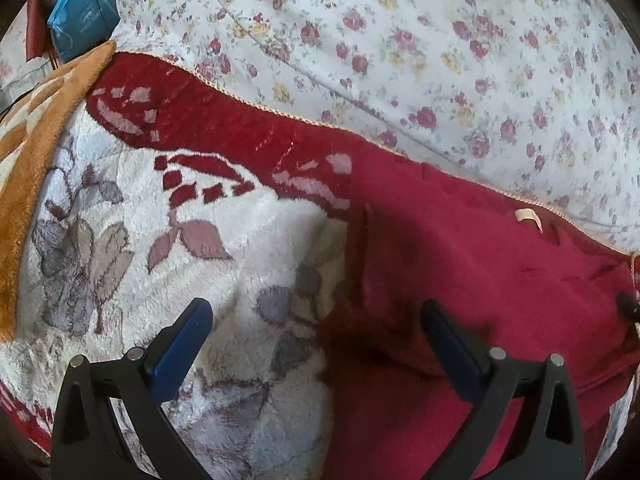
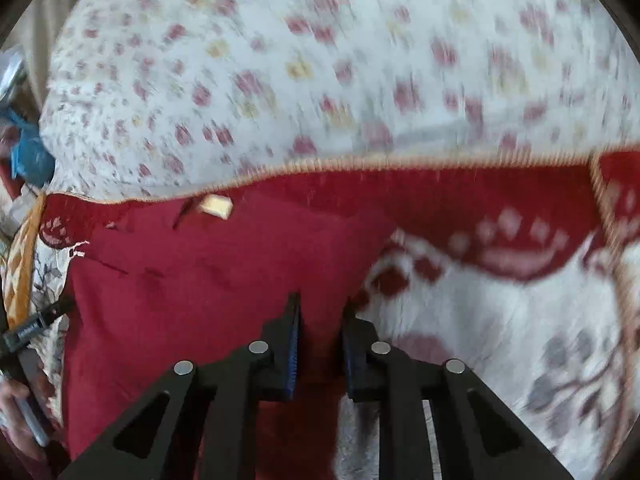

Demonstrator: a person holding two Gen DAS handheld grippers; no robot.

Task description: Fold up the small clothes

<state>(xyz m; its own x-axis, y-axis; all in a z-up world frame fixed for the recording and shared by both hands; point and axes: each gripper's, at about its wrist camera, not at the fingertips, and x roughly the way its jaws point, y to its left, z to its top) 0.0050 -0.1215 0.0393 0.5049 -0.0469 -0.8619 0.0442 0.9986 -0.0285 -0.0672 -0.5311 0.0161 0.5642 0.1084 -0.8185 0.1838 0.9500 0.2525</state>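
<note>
My left gripper (image 1: 316, 344) is spread wide, its blue-padded fingers (image 1: 180, 354) hovering with nothing between them; one finger hangs over the white plush, the other over the dark red garment (image 1: 460, 280), whose near left edge runs between the two fingers. My right gripper (image 2: 320, 344) has its jaws drawn close with a narrow gap left, and a fold of the same red garment (image 2: 208, 312) runs up through that gap; I cannot tell whether the pads are actually pinching the cloth or only straddling it, since this view is smeared by motion. The garment lies flat and spread on a plush blanket (image 1: 168, 216), stretching ahead and to the left of the right gripper and ahead and to the right of the left one. A small pale label (image 1: 530, 216) sits near its far edge, and I can read no writing on it in either view. The garment looks like soft matte knit or fleece with a few shallow creases. The blanket is thick and furry, white with grey and mauve leaf shapes and a deep red border finished with a pale stitched edge. Beyond it lies a smooth white sheet (image 1: 400, 40) printed with small red and yellow roses. At the far left lie an orange-brown plush blanket (image 1: 36, 160) and a crumpled blue plastic bag (image 1: 82, 20), its print too small to read.
</note>
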